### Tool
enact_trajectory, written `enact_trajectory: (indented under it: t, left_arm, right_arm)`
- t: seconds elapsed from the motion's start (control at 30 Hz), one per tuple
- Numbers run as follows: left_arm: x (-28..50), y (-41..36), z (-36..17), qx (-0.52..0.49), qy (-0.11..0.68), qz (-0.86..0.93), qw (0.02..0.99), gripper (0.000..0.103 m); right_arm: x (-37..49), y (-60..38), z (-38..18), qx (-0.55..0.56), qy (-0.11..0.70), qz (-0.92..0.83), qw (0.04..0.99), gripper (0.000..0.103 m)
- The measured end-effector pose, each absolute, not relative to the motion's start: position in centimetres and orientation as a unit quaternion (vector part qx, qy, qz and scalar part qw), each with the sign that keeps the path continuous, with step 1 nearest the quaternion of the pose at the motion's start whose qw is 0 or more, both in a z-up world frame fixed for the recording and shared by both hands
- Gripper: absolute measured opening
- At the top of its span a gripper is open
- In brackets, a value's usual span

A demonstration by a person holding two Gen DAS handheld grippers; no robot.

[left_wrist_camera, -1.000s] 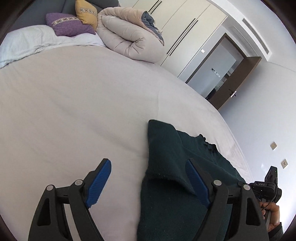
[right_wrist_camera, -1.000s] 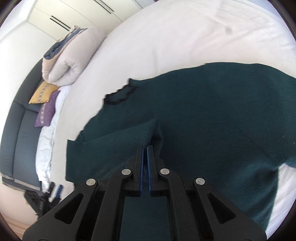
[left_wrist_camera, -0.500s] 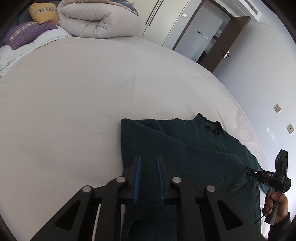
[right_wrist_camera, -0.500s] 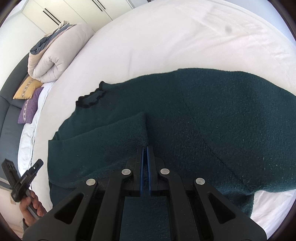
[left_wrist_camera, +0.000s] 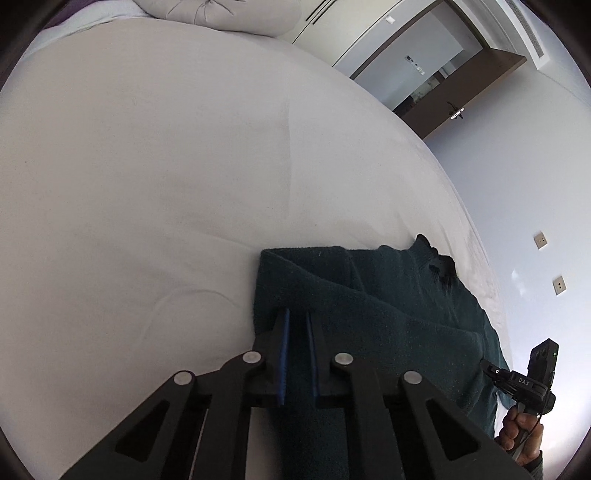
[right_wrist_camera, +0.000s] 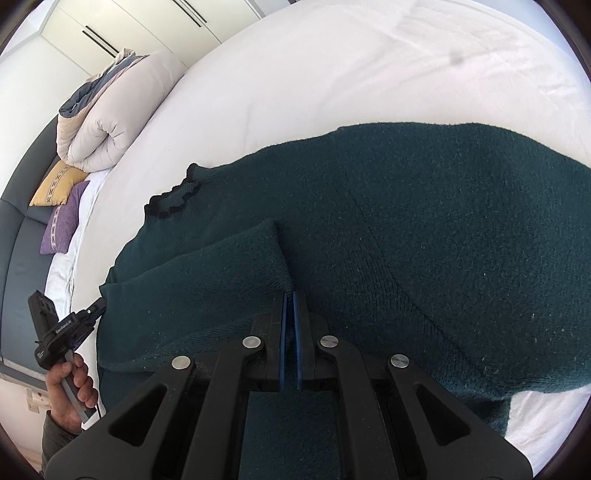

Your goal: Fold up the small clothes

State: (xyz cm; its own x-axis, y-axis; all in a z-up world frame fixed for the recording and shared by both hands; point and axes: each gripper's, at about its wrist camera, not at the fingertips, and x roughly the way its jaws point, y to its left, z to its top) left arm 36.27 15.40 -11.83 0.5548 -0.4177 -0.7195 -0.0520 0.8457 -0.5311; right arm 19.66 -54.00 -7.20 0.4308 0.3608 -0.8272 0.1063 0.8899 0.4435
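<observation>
Where the left gripper stood wide a second ago, one blue pad on bare sheet, its fingers are now drawn narrow and pinch the left folded edge of the dark green knitted sweater. Rolled beige duvet has slid to the top edge of the left view; the cushions are gone from that view. Right gripper unchanged: fingers pressed together on the cuff of the sleeve folded across the sweater's body.

Sweater lies flat on the white bed sheet, lower centre-right of the left view, filling the middle of the right view. Its hem end is cut off behind the black gripper frames; the cloth between both pairs of pads is mostly hidden.

Around: yellow cushion and purple cushion at left of the right view, brown door upper right of the left view.
</observation>
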Motion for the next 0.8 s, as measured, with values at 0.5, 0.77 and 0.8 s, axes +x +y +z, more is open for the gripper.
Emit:
enact_trajectory:
  t: [0.5,0.77,0.8]
  left_arm:
    - [28.0,13.0,-10.9,-0.205,0.44,-0.132,0.864,0.031]
    - [25.5,12.1,-10.5,-0.174,0.447,-0.113,0.87,0.045]
    - [25.0,11.8,-9.9,-0.169,0.442,-0.111,0.874,0.046]
  right_arm:
    - [18.7,-54.3,-7.7,0.237,0.525,0.082,0.814,0.002]
    - [17.3,-55.1,-7.7,0.253,0.51,0.074,0.819,0.004]
    - [16.9,-55.3,-7.5,0.258,0.51,0.072,0.817,0.004]
